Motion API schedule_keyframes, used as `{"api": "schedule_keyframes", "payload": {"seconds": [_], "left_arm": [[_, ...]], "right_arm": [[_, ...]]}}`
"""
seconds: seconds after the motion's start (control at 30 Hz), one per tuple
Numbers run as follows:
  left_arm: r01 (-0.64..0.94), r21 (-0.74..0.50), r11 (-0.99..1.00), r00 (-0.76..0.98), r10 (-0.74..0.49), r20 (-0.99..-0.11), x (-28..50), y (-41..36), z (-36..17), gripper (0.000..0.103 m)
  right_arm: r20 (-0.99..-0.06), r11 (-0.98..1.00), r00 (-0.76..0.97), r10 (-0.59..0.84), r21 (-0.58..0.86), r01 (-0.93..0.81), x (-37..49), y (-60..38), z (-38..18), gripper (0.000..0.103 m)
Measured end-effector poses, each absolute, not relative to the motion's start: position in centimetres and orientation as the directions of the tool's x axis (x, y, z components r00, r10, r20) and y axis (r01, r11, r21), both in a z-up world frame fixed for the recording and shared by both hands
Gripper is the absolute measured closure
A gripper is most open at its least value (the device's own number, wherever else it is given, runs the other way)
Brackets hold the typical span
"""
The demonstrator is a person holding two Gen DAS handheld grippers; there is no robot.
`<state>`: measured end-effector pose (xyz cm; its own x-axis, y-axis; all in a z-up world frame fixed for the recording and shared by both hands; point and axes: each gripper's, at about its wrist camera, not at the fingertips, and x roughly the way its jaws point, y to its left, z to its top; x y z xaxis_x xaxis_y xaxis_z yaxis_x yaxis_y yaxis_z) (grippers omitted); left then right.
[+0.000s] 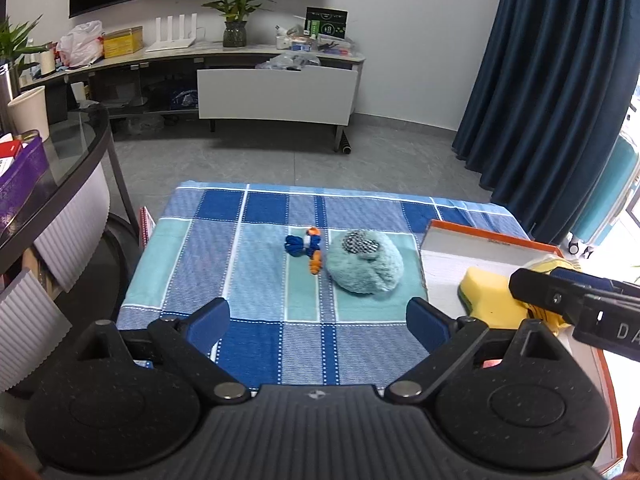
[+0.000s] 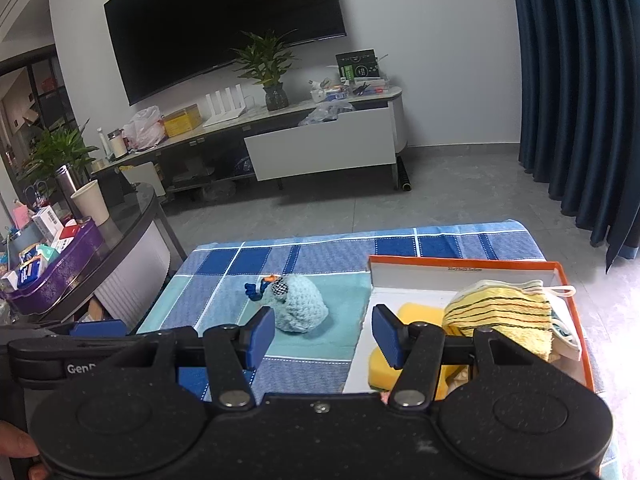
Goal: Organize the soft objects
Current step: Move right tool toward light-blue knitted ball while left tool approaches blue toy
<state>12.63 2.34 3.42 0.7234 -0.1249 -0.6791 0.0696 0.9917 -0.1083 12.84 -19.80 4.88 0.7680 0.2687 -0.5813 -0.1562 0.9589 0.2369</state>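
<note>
Plush toy: I see the fluffy teal plush (image 1: 364,262) lying on the checked cloth (image 1: 248,256), near its middle, free of both tools.
Rope toy: a small blue and orange knotted toy (image 1: 307,247) lies touching the plush on its left side.
Box: an orange-rimmed box (image 2: 460,263) sits on the cloth just right of the plush.
Box contents: my right view shows a yellow sponge (image 2: 420,312) and a yellow striped towel (image 2: 504,312) inside it, the towel partly over the sponge.
Left gripper (image 1: 318,320): my blue pads stand wide apart above the near cloth, nothing between them.
Right gripper (image 2: 322,334): pads apart too, empty, hanging over the box's left edge.
Beyond: TV cabinet (image 1: 276,92) and blue curtain (image 1: 552,92).
</note>
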Motion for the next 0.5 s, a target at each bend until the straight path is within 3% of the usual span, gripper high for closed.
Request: {"api": "schedule_keyframes", "payload": {"seconds": [0.5], "left_arm": [[0.038, -0.131, 0.991, 0.717, -0.118, -0.687, 13.1, 4.4, 2.6, 0.005]], "right_arm": [[-0.612, 0.958, 0.739, 0.283, 0.219, -0.186, 14.1, -17.9, 4.0, 0.037]]}}
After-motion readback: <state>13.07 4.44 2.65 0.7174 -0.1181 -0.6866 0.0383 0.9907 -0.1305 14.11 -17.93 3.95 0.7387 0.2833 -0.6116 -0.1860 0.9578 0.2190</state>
